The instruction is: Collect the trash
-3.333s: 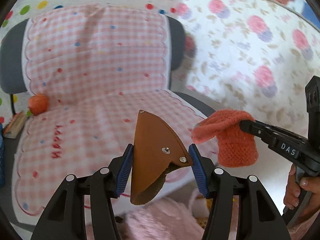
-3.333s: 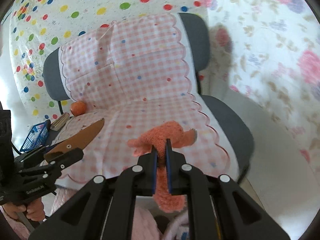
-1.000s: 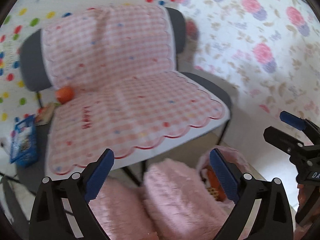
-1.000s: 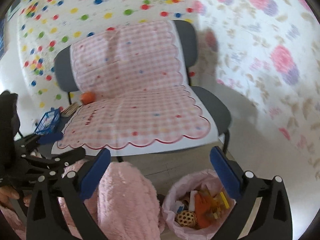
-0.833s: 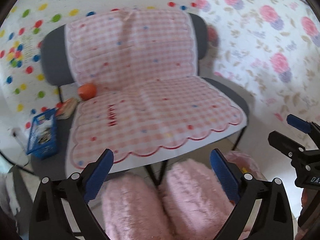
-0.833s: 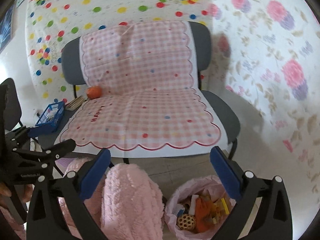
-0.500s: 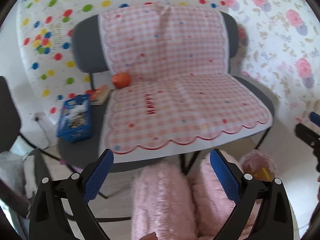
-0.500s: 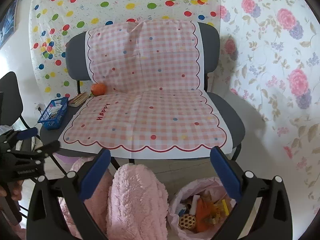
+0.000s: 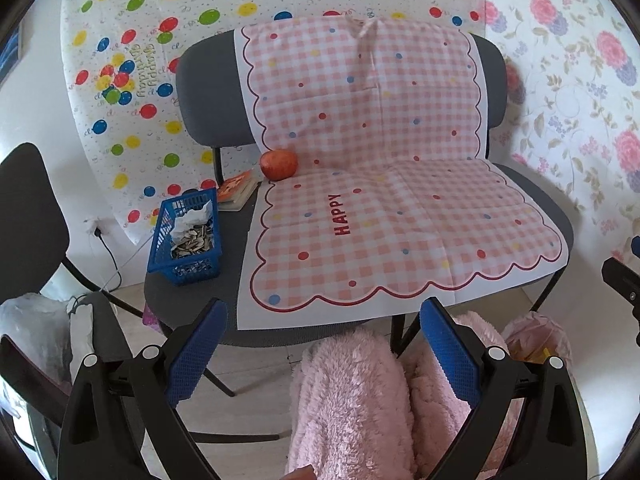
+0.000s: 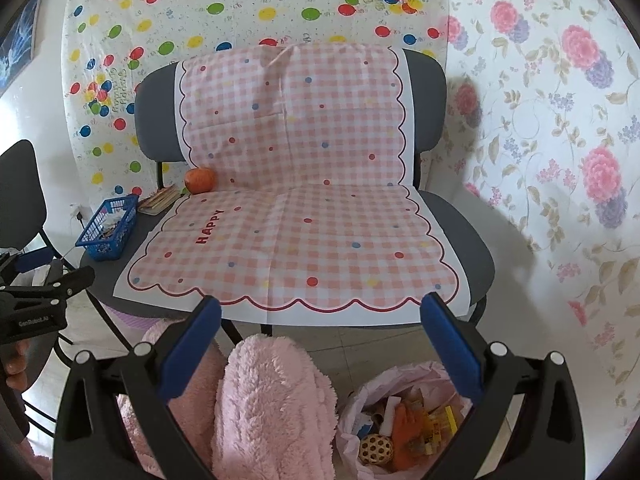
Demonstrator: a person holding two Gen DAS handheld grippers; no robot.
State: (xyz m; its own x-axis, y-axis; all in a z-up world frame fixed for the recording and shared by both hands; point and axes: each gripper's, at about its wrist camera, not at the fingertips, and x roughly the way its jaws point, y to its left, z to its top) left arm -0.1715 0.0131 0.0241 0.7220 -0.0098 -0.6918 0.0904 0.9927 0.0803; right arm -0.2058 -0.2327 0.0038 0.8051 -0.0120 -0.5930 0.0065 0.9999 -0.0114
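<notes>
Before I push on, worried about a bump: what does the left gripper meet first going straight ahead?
Probably the front edge of the pink checked cloth on the grey chair; the left gripper is open and empty. Depth is unclear.

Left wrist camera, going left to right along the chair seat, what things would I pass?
Blue basket holding seed shells and tissue → small book → orange fruit → pink checked HAPPY cloth, which covers the rest of the seat.

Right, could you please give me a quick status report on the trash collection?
Both tongs, left and right, open and empty. Trash bag on floor, already holding items. Blue basket of scraps on the chair, nothing blocking it.
</notes>
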